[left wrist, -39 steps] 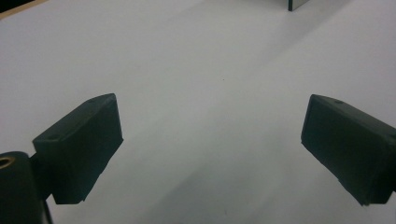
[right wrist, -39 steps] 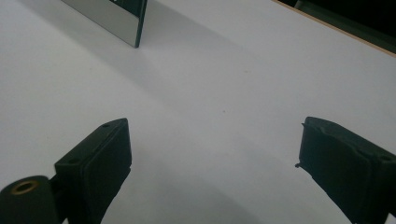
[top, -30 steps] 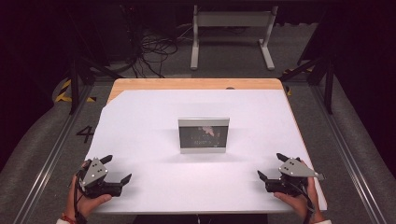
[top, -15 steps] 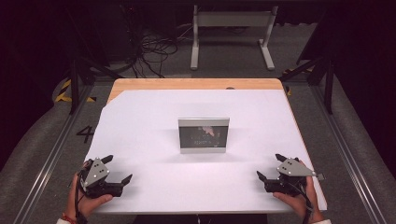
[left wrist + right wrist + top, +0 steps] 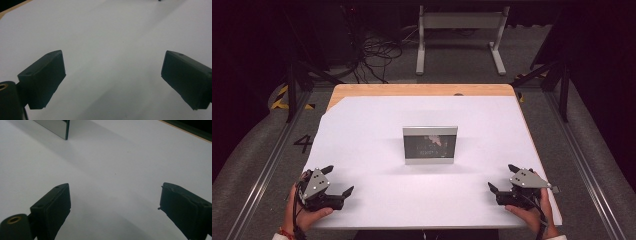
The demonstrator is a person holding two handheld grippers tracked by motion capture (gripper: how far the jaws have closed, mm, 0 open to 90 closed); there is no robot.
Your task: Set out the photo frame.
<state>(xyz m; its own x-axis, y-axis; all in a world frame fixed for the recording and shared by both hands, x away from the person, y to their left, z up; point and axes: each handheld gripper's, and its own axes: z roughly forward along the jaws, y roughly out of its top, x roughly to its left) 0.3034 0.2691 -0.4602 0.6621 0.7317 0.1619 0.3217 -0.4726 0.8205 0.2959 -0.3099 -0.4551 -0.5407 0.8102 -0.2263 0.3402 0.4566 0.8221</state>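
- The white table cover (image 5: 377,145) is brightly and evenly lit, while the surrounding floor falls to near black.
- The mirror (image 5: 430,145) casts a soft shadow.
- In both gripper views the near jaws look dark and slightly blurred.

a small rectangular picture frame (image 5: 430,145) with a silvery grey border stands upright near the middle of the white-covered table, its wide side level and its dark, glossy face turned toward the person, with faint reddish reflections in the glass; it casts a soft shadow in front; in the right gripper view its silvery corner (image 5: 53,127) shows at the top left, well apart from both grippers
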